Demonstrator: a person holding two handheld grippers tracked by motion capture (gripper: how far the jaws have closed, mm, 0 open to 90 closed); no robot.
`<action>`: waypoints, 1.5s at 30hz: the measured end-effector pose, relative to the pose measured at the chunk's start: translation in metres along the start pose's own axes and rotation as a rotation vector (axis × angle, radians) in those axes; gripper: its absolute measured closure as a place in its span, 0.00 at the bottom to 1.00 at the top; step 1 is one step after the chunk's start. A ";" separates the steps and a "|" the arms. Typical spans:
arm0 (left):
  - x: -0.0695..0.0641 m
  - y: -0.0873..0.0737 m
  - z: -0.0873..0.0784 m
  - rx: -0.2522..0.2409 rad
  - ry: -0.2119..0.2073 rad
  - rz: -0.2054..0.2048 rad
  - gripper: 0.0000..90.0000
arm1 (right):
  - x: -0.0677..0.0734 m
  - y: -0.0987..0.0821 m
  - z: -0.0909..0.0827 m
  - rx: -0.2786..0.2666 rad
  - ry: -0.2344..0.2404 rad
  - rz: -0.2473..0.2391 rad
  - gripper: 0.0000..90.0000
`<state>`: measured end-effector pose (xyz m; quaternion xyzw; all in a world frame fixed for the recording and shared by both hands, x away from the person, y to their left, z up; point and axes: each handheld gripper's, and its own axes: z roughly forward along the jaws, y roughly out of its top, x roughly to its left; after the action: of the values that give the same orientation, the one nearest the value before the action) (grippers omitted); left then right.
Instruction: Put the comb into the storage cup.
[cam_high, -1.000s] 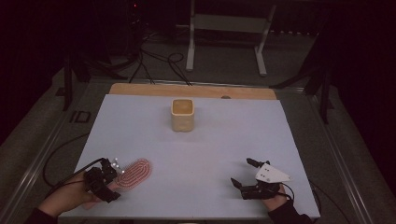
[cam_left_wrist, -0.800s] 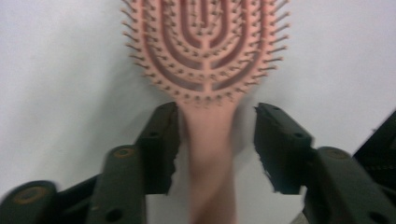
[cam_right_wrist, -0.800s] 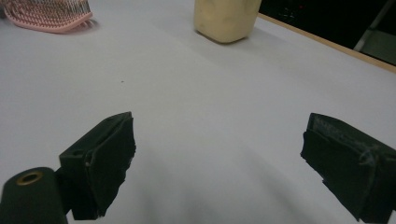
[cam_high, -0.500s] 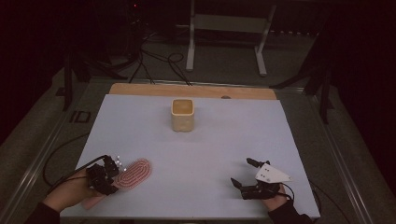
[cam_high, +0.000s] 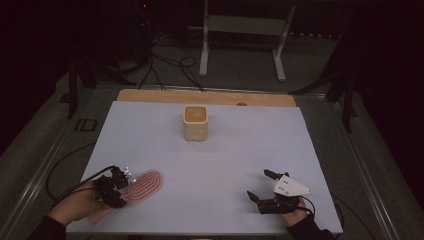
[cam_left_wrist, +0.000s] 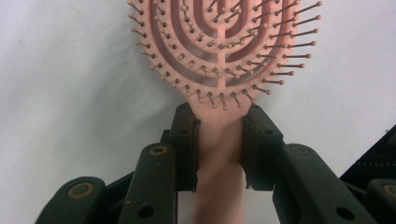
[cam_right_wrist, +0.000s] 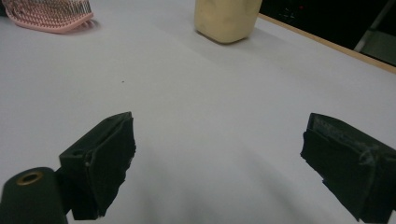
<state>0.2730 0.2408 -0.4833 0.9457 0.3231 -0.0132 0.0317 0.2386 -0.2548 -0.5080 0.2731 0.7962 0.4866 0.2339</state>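
Down at the near left corner of the white table mat (cam_high: 210, 165), close to its front edge, the left gripper (cam_left_wrist: 218, 126) has just been closing, and its two black jaws now press on either side of the handle of a pink hairbrush (cam_high: 144, 185). That brush lies flat with bristles up, an oval head of curved ribs studded with pins, pointing away from the corner toward the mat's middle. Near the front right corner, well apart from the brush, the right gripper (cam_high: 261, 186) rests with jaws spread wide and nothing between them. Beyond both, most of the mat is bare. Farther back, near the far edge at centre, a pale yellow cup (cam_high: 195, 123) stands upright, alone.
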 end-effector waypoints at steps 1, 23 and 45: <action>0.000 0.000 0.000 -0.002 -0.001 0.001 0.77 | 0.000 0.000 0.000 -0.001 0.000 0.001 0.10; 0.001 0.005 -0.030 -0.259 0.005 -0.034 0.78 | -0.001 0.000 0.000 0.002 -0.001 -0.001 0.10; -0.007 0.040 -0.048 -0.470 0.005 -0.041 0.78 | -0.001 0.000 -0.001 -0.003 -0.002 0.003 0.10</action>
<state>0.2923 0.2089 -0.4331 0.9056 0.3367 0.0642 0.2500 0.2391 -0.2560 -0.5076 0.2745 0.7949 0.4879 0.2341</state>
